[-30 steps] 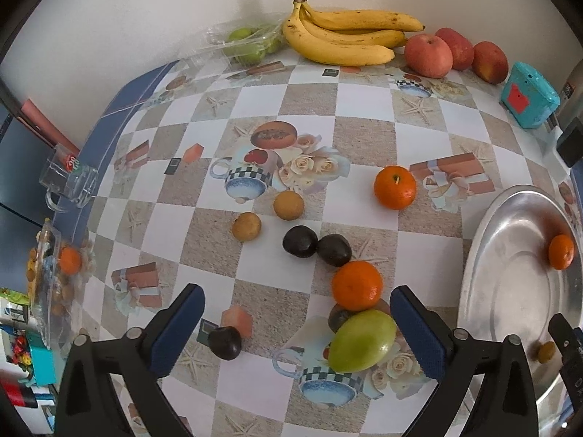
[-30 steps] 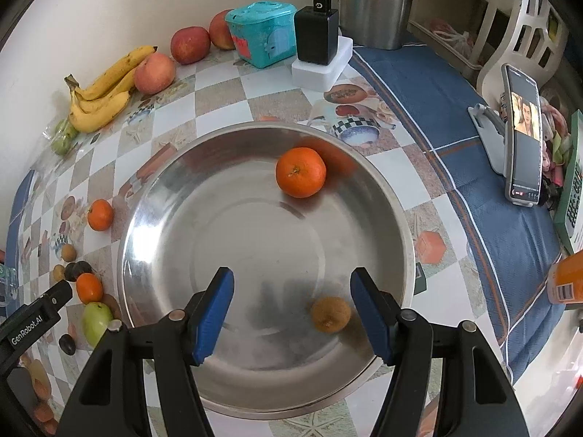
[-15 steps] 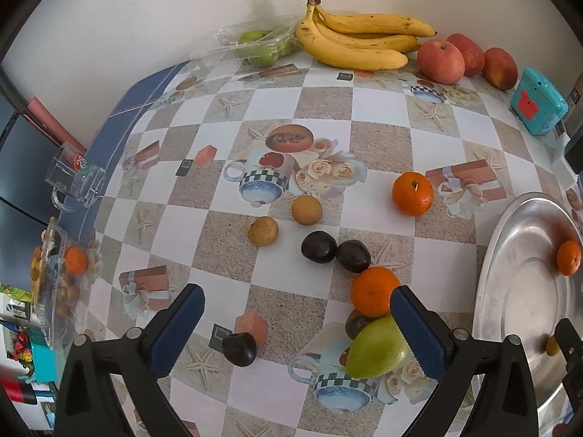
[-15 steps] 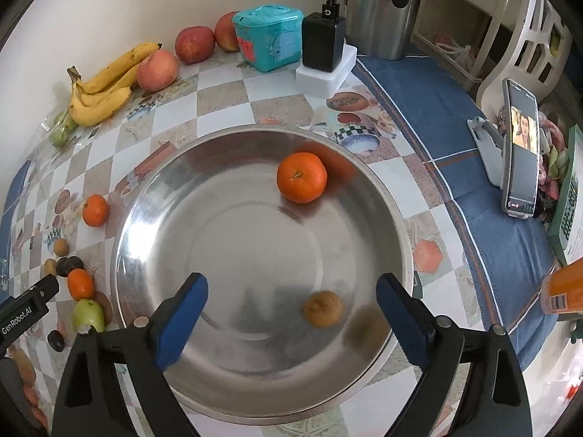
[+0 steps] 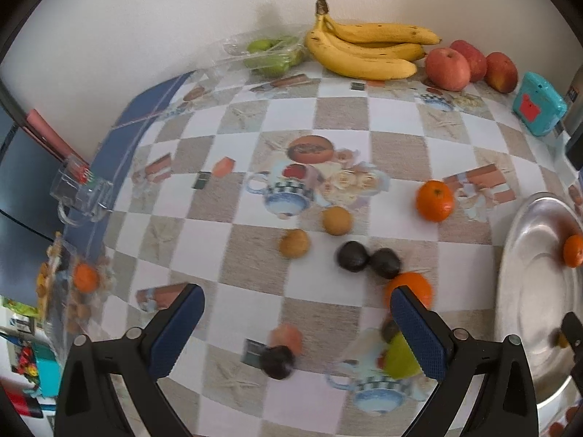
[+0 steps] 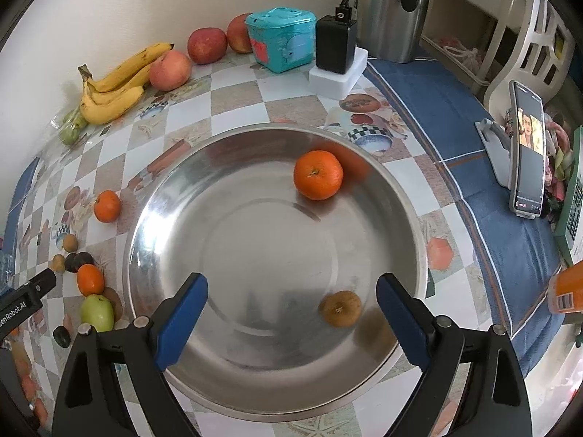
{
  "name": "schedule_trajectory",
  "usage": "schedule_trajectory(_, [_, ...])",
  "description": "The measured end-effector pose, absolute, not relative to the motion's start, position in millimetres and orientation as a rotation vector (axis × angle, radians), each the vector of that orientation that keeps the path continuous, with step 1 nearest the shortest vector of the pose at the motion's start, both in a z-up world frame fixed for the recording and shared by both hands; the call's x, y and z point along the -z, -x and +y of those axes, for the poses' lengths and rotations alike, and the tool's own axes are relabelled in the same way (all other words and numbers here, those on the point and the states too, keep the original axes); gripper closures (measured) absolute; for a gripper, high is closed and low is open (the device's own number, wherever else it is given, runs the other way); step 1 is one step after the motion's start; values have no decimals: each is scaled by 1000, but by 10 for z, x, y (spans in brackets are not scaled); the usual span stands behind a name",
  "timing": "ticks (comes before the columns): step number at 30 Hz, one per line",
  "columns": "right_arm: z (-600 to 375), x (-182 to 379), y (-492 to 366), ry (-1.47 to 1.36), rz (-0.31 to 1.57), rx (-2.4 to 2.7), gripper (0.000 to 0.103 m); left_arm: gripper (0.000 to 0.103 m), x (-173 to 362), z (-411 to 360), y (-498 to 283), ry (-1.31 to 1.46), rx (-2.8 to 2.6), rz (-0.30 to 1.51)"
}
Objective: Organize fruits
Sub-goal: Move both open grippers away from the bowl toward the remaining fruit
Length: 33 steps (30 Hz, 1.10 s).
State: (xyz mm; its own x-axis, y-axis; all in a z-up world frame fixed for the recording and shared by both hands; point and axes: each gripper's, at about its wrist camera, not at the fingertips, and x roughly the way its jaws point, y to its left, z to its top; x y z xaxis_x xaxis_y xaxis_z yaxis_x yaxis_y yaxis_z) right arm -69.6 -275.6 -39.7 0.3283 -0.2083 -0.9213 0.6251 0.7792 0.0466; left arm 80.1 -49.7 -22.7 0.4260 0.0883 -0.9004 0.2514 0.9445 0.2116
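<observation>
Right wrist view: our right claw [image 6: 291,313] gapes empty over the bowl [image 6: 153,204].
An orange [image 6: 318,174] and brown fruit [image 6: 340,308] lie inside; our left claw [image 5: 297,331] hangs apart above the table [image 5: 397,145].

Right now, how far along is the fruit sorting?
Early. Done: one orange and one small brown fruit lie in the steel bowl. In hand: nothing; the right gripper is open over the bowl, the left gripper open above the table. Left: two oranges, a green fruit, dark fruits, and two small brown fruits on the tablecloth.
</observation>
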Motion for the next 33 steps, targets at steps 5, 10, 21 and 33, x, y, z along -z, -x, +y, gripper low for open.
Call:
schedule_trajectory(5, [-2689, 412, 661, -442, 1114, 544, 9, 0, 147, -260, -903, -341, 64, 1097])
schedule_trajectory(10, [-2575, 408, 589, -451, 1109, 490, 9, 0, 108, 29, -1021, -261, 33, 1113])
schedule_trajectory(21, [-2113, 326, 311, -356, 1101, 350, 9, 0, 105, 490, -1149, -188, -18, 1136])
schedule_trajectory(33, [-1490, 290, 23, -323, 1107, 144, 9, 0, 185, 685, -1187, -41, 31, 1223])
